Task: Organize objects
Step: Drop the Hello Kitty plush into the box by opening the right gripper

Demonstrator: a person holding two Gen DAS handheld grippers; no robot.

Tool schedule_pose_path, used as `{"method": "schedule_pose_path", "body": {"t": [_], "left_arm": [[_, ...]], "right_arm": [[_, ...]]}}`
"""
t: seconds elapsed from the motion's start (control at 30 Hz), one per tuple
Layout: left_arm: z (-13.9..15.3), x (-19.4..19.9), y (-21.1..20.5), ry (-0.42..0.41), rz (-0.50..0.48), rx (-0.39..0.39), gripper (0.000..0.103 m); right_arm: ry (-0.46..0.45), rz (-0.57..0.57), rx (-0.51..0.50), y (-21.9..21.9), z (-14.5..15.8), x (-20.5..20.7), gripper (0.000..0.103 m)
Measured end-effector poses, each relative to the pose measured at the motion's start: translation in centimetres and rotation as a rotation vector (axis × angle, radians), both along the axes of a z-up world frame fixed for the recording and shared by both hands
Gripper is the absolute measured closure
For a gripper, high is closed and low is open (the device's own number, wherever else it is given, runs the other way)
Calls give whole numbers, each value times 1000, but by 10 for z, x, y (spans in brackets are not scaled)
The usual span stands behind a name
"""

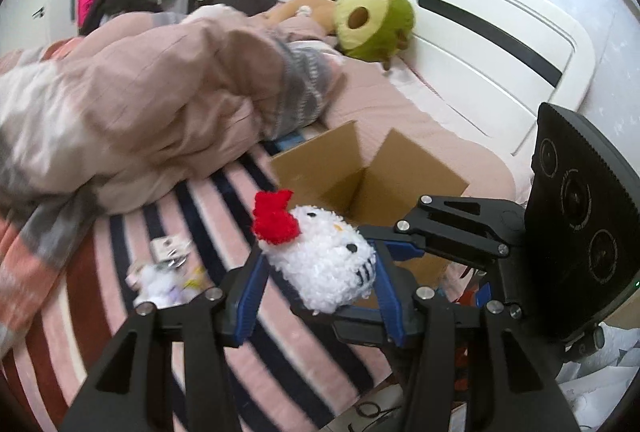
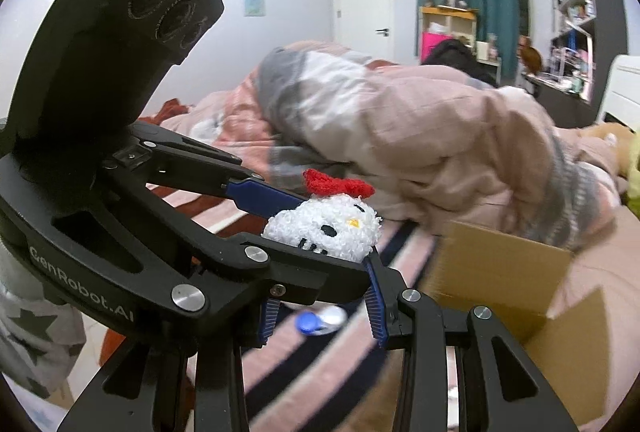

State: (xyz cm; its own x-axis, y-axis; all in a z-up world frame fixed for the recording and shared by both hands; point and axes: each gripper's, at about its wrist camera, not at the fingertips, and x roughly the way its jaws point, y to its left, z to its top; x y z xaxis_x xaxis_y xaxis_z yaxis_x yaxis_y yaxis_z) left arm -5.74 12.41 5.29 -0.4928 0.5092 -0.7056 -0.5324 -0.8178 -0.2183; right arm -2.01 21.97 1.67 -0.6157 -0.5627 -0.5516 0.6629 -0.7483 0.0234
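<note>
A white fluffy cat plush with a red bow (image 1: 320,256) is held in the air above the striped blanket. My left gripper (image 1: 320,260) is shut on the plush, its blue fingers on both sides. The plush also shows in the right wrist view (image 2: 328,228), held by the left gripper that crosses in from the left. My right gripper (image 2: 324,296) is open and empty, just under the plush. It shows in the left wrist view (image 1: 460,228) to the right of the plush. An open cardboard box (image 1: 360,176) stands on the bed just beyond; it also shows in the right wrist view (image 2: 512,280).
A bunched pink and grey quilt (image 1: 140,104) lies to the left of the box. An avocado plush (image 1: 372,20) leans on the white headboard (image 1: 480,24). Small items (image 1: 164,272) lie on the striped blanket (image 1: 200,216). A blue and white object (image 2: 316,320) lies below my right gripper.
</note>
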Motion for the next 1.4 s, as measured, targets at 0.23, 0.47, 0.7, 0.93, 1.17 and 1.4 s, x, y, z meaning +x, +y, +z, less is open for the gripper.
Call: {"method": "schedule_pose_path", "body": {"t": [0.23,0.47,0.7,0.93,1.17,1.4], "left_arm": [[-4,-21,68,-35,-52,-17,56],[-21,-35,101,-96,-55,-53,56],[-33,-45,107,-131,-40,-82,56],[-33,-46,106,-128,-24,-116,49],[-24,-36,101,-76,-20,-145,18],[-6,-24,87,-35,5,-129,13]], "right_arm": [[-45,-59,2,65,-2,-17,71],[-135,-80,26,94,-16,-33,71],[-183,-89,71,97,-24,-43,71],[-172,-109,125,92,-29,-43,69],[-133,-142,178,94,-28,-37,32],[-116,-162,146,105,-23,-26,30]]}}
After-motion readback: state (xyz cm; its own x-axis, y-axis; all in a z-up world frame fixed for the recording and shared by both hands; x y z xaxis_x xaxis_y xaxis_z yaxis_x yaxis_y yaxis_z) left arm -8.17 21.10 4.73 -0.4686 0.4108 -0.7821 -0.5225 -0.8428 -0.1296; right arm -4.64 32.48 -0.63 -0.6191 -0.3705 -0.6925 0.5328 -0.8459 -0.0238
